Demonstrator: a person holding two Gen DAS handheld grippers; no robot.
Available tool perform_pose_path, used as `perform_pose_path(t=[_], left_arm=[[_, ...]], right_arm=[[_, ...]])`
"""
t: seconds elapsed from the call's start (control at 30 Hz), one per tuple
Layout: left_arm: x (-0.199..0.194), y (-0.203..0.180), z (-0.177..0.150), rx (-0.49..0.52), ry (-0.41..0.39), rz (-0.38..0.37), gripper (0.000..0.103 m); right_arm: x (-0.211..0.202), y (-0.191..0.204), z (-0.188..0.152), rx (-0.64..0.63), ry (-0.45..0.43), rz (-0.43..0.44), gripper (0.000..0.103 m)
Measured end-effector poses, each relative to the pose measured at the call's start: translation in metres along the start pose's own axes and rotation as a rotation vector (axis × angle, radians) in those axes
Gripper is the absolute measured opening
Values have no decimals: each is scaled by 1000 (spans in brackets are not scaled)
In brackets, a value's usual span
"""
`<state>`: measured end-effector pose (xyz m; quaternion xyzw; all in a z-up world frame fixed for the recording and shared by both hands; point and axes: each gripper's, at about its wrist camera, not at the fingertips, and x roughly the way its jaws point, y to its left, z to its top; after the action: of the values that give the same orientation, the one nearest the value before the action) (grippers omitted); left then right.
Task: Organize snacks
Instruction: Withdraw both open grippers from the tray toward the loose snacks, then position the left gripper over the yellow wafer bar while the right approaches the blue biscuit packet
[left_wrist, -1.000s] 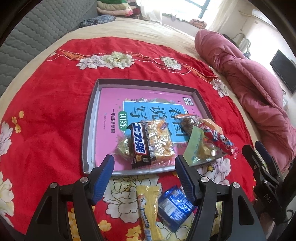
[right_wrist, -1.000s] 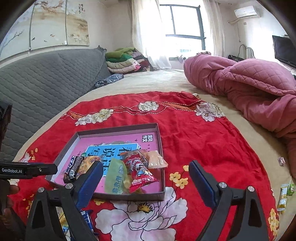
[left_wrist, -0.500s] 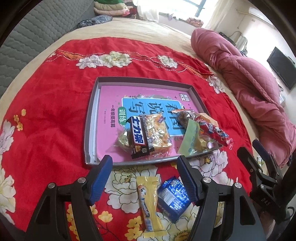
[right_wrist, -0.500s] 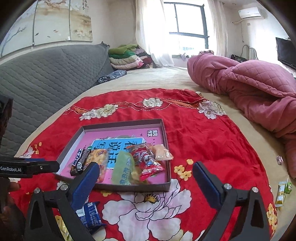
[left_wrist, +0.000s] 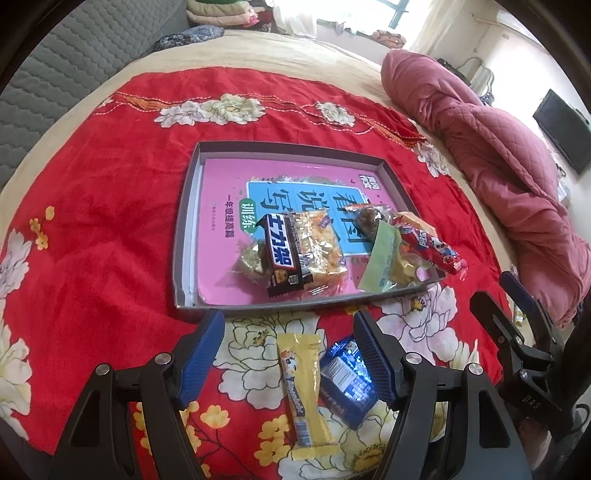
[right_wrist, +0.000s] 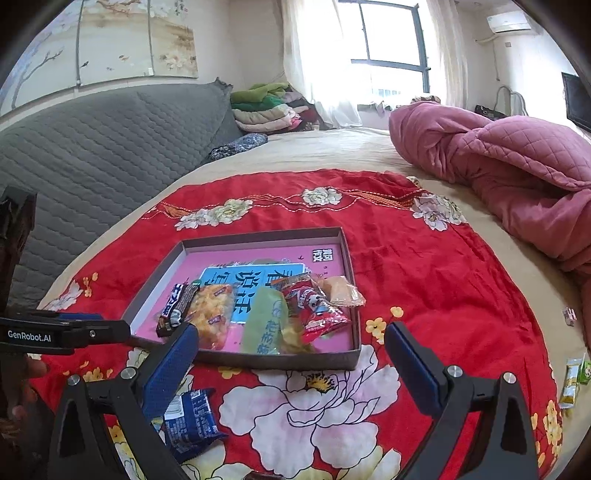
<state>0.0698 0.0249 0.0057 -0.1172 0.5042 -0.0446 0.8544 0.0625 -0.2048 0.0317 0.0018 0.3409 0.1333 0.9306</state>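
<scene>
Both the left gripper (left_wrist: 288, 354) and right gripper (right_wrist: 291, 354) hang open and empty near the tray's (left_wrist: 184, 236) front edge, yellow bar (left_wrist: 303, 384) and blue pack (left_wrist: 343, 380) outside on the red cloth (left_wrist: 103, 221).

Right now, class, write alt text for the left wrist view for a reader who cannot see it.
A shallow grey box on a red flowered cloth holds a pink book and several snack packets, among them a brown chocolate bar. Nearer, a yellow packet and a blue packet lie on the cloth between the left gripper's open jaws.
</scene>
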Motion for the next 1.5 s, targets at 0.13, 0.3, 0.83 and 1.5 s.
perform_pose_path(t=[0.13,0.3,0.83,1.5], left_arm=[[-3,1,-3,-2,4,3,74],[-2,3,-8,-9,23,0,74],[4,7,-27,-4,82,-2,74],[19,9,-42,-14,162,-4,74]], right_arm=[[-3,6,-2,-23,2,21,101],[-2,12,-4,-47,20,34,101],[7,28,-20,-94,114,126,101],[16,45,-38,-183,194,179,101]])
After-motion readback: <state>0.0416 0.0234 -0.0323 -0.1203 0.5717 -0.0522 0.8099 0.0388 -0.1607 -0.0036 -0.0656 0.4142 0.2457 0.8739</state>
